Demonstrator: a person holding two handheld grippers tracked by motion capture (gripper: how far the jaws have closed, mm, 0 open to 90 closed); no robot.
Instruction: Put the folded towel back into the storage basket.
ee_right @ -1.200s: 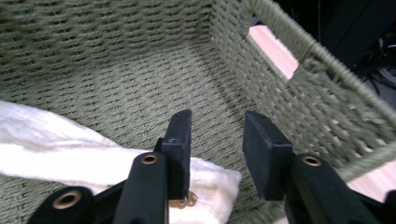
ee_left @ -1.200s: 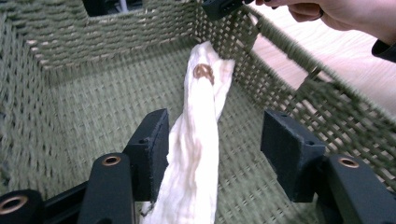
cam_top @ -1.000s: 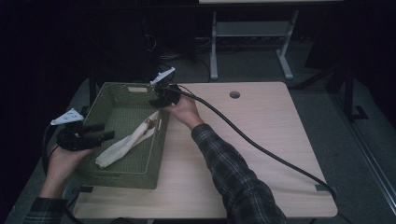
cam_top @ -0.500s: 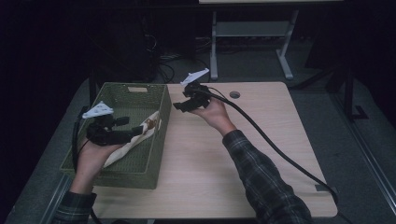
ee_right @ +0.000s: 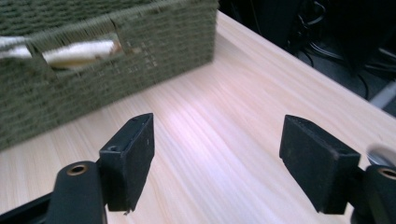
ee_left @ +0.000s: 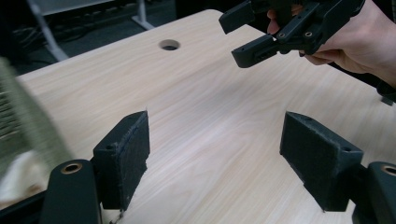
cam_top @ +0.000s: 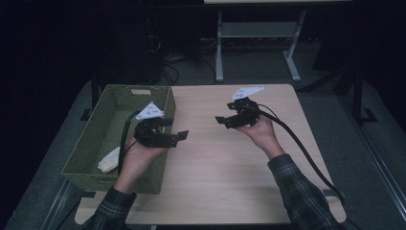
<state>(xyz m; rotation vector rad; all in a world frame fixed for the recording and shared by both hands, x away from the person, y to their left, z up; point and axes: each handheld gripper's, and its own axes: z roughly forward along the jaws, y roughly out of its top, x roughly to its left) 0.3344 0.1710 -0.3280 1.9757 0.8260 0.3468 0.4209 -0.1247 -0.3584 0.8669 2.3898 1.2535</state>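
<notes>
While both my grippers hang over the bench (cam_top: 230, 182) with fingers apart and empty, the cloth (cam_top: 109, 160) lies in the basket (cam_top: 91, 143), long axis along it, left and just behind my left gripper (cam_top: 179, 136), nearer than my right gripper (cam_top: 221, 120).

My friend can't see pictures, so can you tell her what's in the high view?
A person holds a black two-jaw left gripper and a black two-jaw right gripper, both open and empty, above a light wooden table. A green woven rectangular basket sits on the table's left side, with a pale cream cloth lying inside it.
</notes>
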